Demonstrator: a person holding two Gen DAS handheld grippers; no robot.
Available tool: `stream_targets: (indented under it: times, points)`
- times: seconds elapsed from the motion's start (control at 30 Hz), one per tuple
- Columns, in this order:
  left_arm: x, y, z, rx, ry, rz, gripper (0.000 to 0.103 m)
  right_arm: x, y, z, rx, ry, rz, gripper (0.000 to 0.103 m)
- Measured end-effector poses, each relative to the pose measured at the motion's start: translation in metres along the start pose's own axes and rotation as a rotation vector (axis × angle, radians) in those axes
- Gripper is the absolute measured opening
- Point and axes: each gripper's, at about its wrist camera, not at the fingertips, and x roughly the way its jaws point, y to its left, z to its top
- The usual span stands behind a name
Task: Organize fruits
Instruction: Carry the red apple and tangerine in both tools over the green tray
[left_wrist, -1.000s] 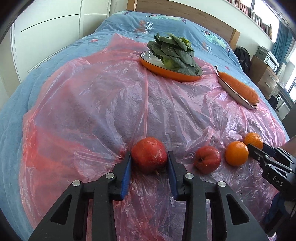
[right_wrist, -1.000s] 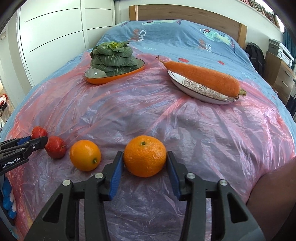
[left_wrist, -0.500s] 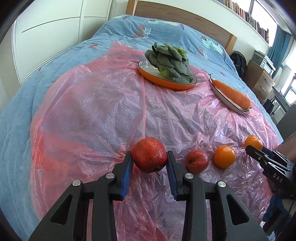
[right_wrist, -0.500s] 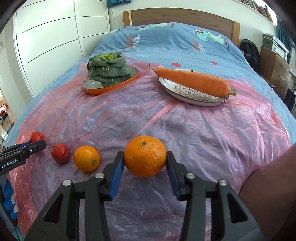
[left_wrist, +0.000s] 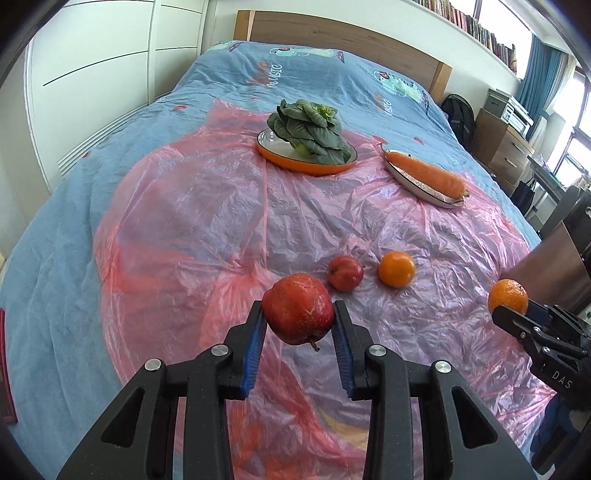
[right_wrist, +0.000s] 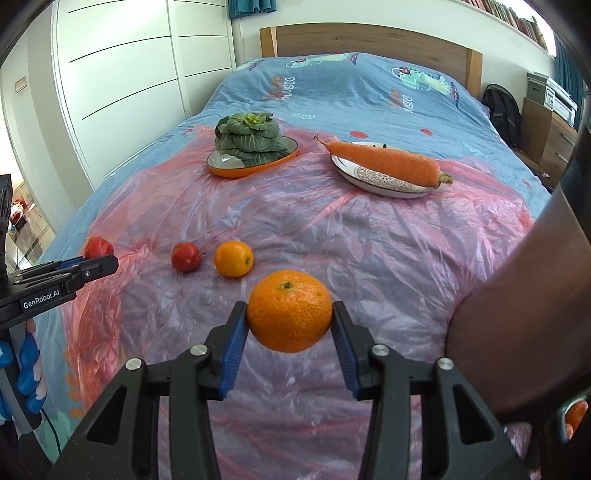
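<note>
Left gripper (left_wrist: 298, 325): we see its blue pads clamped on the sides of a red pomegranate (left_wrist: 297, 313), which hangs clear of the pink plastic sheet (left_wrist: 192, 229), over the sheet's near edge.
Right gripper (right_wrist: 290, 324): we see its fingers pressed against both sides of a large orange (right_wrist: 289, 315), lifted above the sheet's near edge.
Fruit on the sheet: we note a small red apple (left_wrist: 345, 273) and a smaller orange (left_wrist: 396, 268) lying side by side, apart, near the sheet's near edge and between the two grippers.
Far edge, left corner: we record an orange-rimmed dish (left_wrist: 295, 160) carrying a leafy green vegetable (left_wrist: 308, 127).
Far edge, right corner: we record a patterned white plate (right_wrist: 373, 177) with a long carrot (right_wrist: 384, 162) lying across it, its ends overhanging the rim.
Support: we see the sheet spread wrinkled over a blue bedspread (right_wrist: 332, 92) that shows bare beyond the sheet's far edge, up to the wooden headboard (right_wrist: 369, 40).
Person: we see a bare forearm (right_wrist: 517, 314) at the right margin of the right wrist view.
</note>
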Motion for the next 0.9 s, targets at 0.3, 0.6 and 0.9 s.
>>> stream_targets:
  times: [0.3, 0.6, 0.9]
  points:
    - [-0.041, -0.019, -0.025, 0.043, 0.010, -0.023, 0.031, -0.054, 0.010, -0.040, 0.017, 0.020, 0.009, 0.042]
    - [-0.081, -0.043, -0.051, 0.093, 0.015, -0.038, 0.031, -0.098, 0.000, -0.078, 0.041, 0.026, -0.014, 0.042]
    - [-0.106, -0.104, -0.078, 0.181, 0.036, -0.091, 0.031, -0.135, -0.037, -0.108, 0.108, 0.001, -0.047, 0.042]
